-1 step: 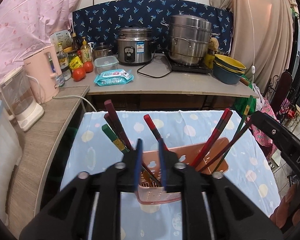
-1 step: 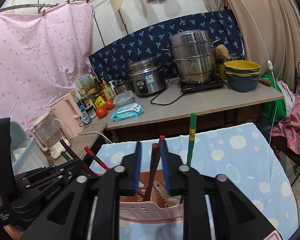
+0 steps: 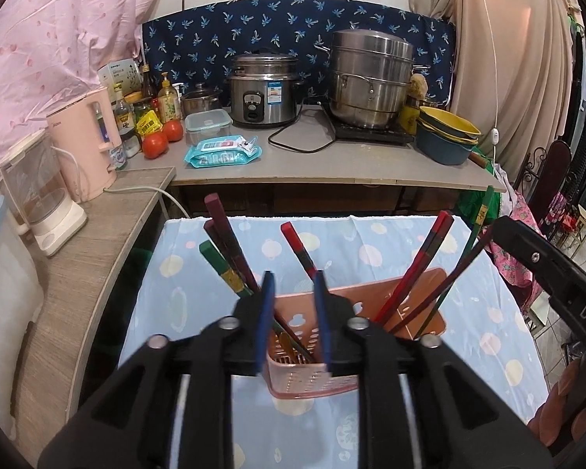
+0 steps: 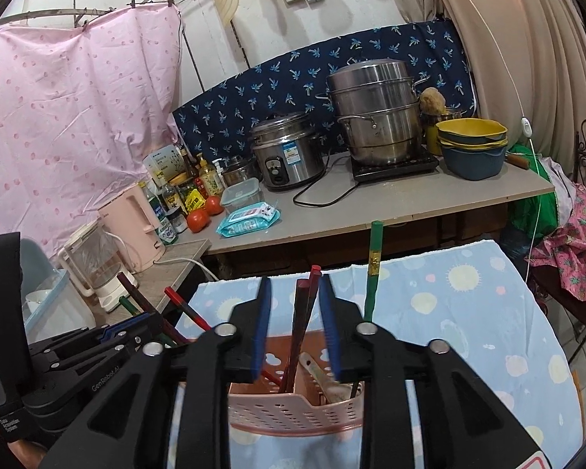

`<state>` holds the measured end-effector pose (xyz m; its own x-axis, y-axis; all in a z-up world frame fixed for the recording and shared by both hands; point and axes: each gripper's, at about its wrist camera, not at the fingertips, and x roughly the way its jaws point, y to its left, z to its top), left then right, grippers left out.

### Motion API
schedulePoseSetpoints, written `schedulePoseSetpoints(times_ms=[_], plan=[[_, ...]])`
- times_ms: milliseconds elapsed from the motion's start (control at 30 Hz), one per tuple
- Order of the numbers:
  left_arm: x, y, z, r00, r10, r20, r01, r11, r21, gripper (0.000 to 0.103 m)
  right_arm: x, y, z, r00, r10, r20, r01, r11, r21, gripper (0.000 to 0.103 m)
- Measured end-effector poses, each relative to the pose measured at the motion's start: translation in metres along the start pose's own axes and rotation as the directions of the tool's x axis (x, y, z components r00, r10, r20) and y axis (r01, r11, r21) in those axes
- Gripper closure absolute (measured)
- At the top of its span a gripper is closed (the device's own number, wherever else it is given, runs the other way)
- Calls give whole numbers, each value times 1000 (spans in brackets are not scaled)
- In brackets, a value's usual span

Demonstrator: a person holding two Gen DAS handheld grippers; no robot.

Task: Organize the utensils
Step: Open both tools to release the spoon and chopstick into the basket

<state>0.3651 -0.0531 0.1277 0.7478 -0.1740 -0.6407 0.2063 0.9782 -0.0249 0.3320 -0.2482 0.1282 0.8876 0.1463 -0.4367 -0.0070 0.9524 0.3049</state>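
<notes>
- Left tongs (image 3: 293, 293) hover just above the near left end of the pink utensil basket (image 3: 312, 375); their blue pads (image 3: 265, 312) stand apart with nothing between them but the view down into the basket
- Right tongs (image 4: 295, 301) hang over the same basket (image 4: 293, 410) from the other side; pads apart, with two dark red chopsticks (image 4: 304, 312) rising through the gap, and I cannot tell whether either pad touches them
- Basket stands on the worktop (image 3: 371, 242), which wears a pale blue cloth with round cream spots; it is perforated, and it holds everything upright or leaning
- On the left side of the basket in the left wrist view: a maroon chopstick (image 3: 224, 234), a green one with a yellow band (image 3: 218, 264) and a red-topped one (image 3: 297, 248), all leaning outward
- On the right side: a red pair (image 3: 426, 258) and a green chopstick (image 3: 476, 230) lean toward the far right; a pale spoon handle (image 4: 316, 367) shows inside in the right wrist view
- Behind, on a second grey worktop (image 3: 332, 164): a rice cooker (image 3: 263, 92), a stacked steel steamer (image 3: 371, 78), yellow and blue bowls (image 3: 447, 136), a wet-wipe pack (image 3: 222, 150), two tomatoes (image 3: 164, 138); a pink kettle (image 3: 88, 144) stands on the side counter
</notes>
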Motion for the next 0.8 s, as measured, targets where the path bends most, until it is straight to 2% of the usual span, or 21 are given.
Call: schedulePoseSetpoints(times_ms=[167,333,633,700,800], plan=[[-9,-4,-4,1000,8,12,-8,1000,2,69,-9,-1,-5,1000,-15,13,15,1000,1,60],[-14,-5,-9,1000,10,8,-10,1000,-1,67,-16,0,-13,1000,-21,-3,21,1000,-4,58],[-30,-8,-23,1000,11,12,-11,1000,1,56,-31,-3,-28,999,-21,-29,21,1000,1,58],[-34,-9,-27,1000,14,14,-14,1000,0,50,-34,-3,-31,999,-20,-33,20,1000,3,58],[-38,-9,-32,1000,14,13,-14,1000,-2,49,-40,-2,-37,999,-21,-42,21,1000,0,58]])
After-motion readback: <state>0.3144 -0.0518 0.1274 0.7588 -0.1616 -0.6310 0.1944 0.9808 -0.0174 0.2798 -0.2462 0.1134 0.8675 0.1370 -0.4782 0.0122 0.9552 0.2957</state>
